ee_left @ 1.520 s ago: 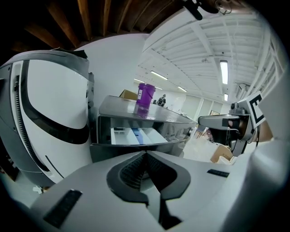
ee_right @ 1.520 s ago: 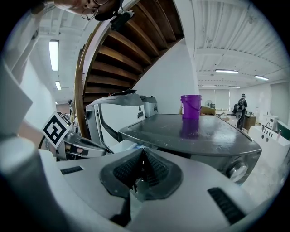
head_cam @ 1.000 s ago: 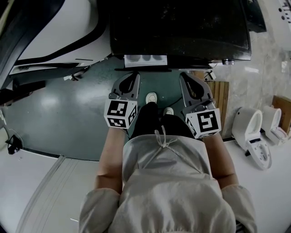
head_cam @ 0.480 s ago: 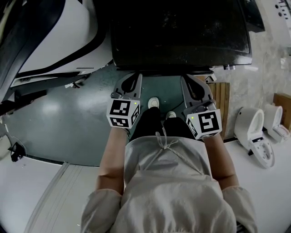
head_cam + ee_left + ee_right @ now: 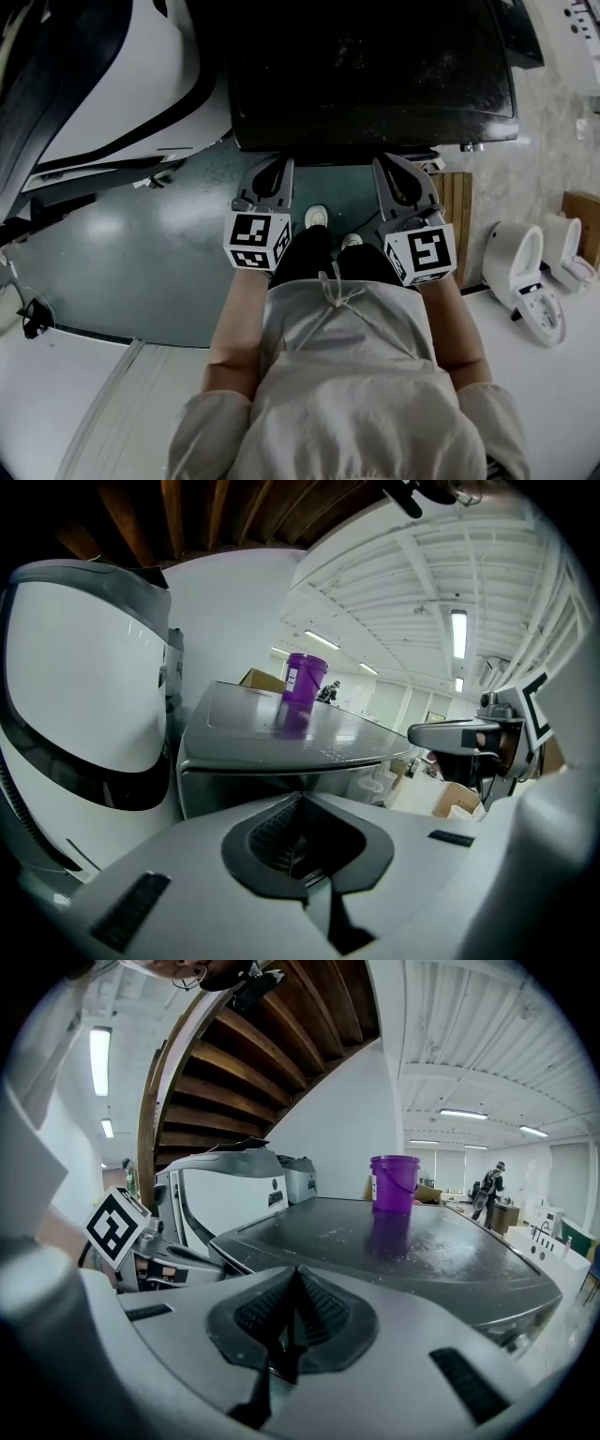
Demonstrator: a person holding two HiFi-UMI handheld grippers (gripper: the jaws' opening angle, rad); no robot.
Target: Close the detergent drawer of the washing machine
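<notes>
The washing machine (image 5: 375, 75) is a dark, flat-topped box at the top of the head view. No detergent drawer shows along its front edge. My left gripper (image 5: 272, 171) and right gripper (image 5: 401, 169) are side by side, their tips right at that front edge. Both are shut with nothing between the jaws. The left gripper view has the shut left gripper (image 5: 302, 855) below the machine's grey lid (image 5: 281, 738). In the right gripper view the right gripper (image 5: 286, 1335) is likewise shut in front of the lid (image 5: 403, 1251).
A purple bucket (image 5: 395, 1183) stands on the lid, the same bucket (image 5: 305, 679) showing in the left gripper view. A large white appliance (image 5: 112, 84) flanks the machine at left. White toilets (image 5: 511, 267) and a wooden slat panel (image 5: 457, 202) sit to the right. The person's shoes (image 5: 317, 216) rest on the green floor.
One second ago a white drawer stuck out below the machine's front edge; it no longer shows. Both grippers have moved forward up to that edge.
</notes>
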